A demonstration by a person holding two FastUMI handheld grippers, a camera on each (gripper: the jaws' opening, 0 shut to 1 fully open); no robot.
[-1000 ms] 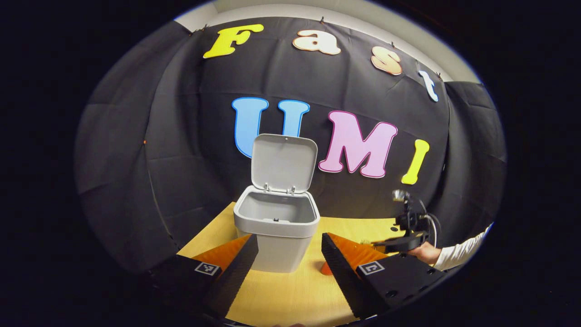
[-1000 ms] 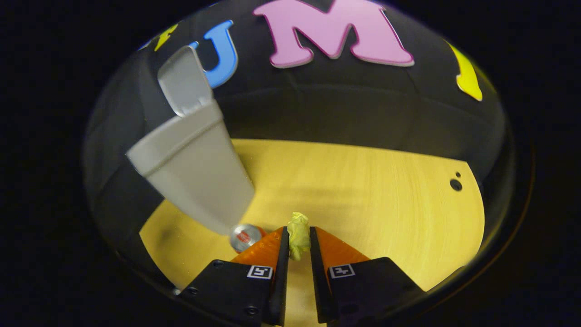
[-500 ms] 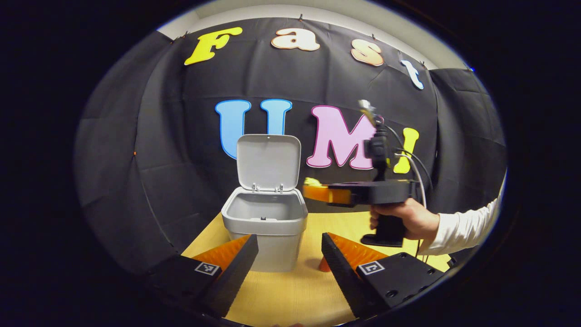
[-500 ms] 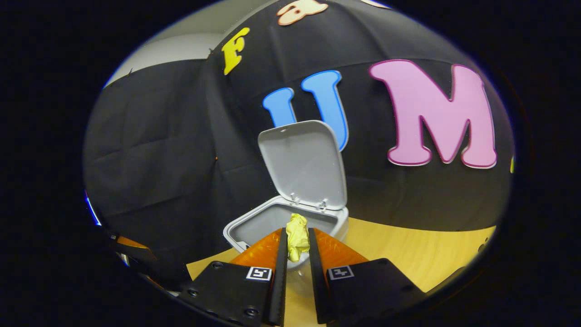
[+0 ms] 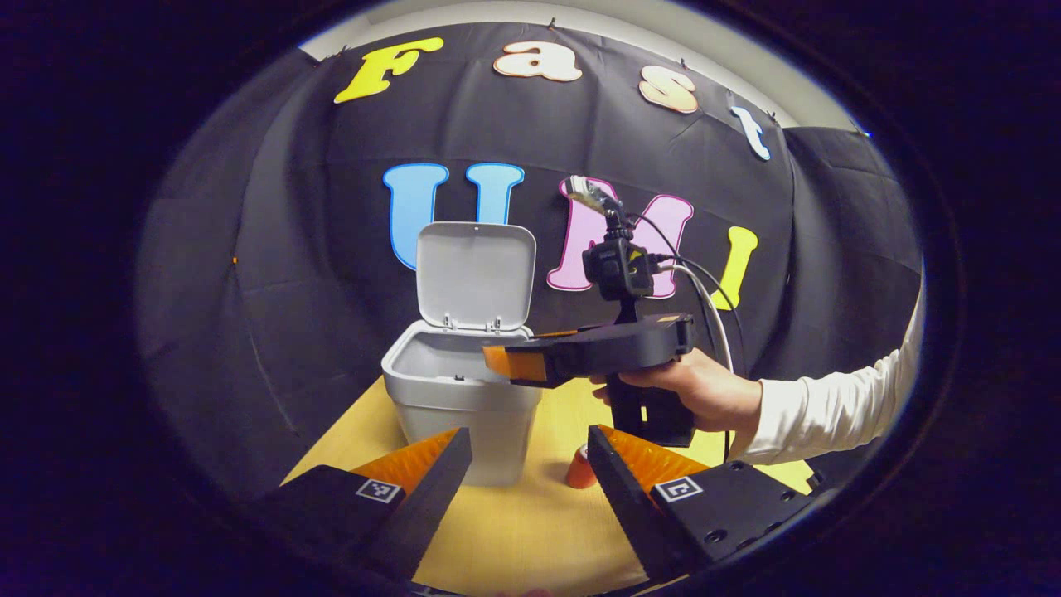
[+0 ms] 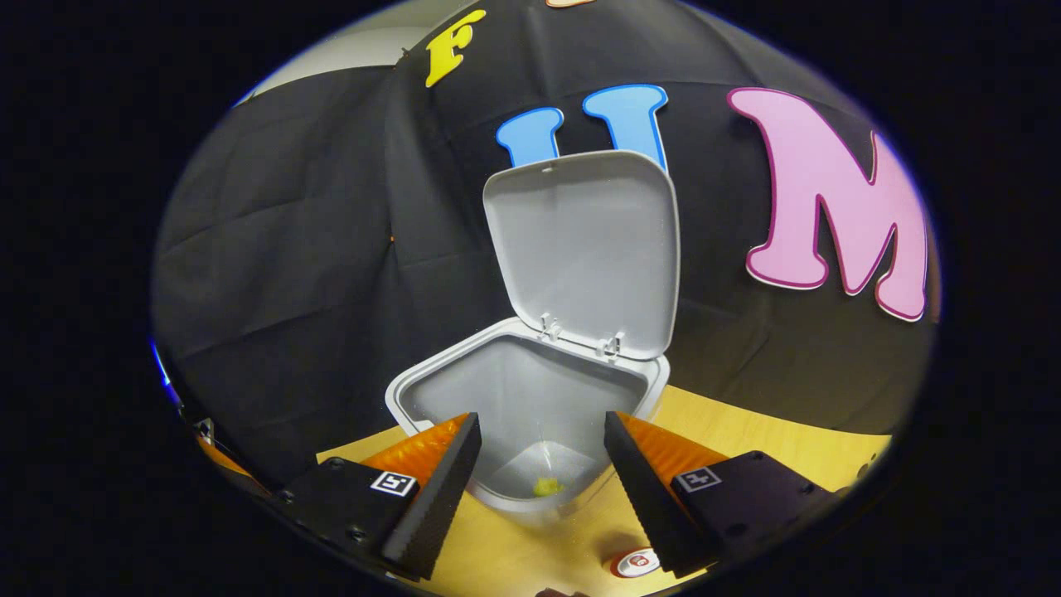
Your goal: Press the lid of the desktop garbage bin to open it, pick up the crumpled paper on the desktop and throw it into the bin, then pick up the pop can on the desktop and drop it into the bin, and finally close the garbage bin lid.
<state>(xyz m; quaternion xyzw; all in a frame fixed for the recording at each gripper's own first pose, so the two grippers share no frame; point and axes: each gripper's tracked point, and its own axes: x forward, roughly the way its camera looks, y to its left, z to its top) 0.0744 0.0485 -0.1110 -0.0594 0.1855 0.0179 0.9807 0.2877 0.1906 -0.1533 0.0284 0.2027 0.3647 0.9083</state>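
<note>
Both grippers' fingers wide; pop can (image 6: 637, 563) half hidden; paper (image 6: 545, 487) deep in bin (image 6: 431, 390).

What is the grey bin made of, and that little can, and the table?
The bin looks like matte grey plastic: smooth moulded walls, small clip hinges on its lid. The can seems metal, with a shiny silvery top. The table looks like pale wood or wood-look laminate, showing fine grain lines.
</note>
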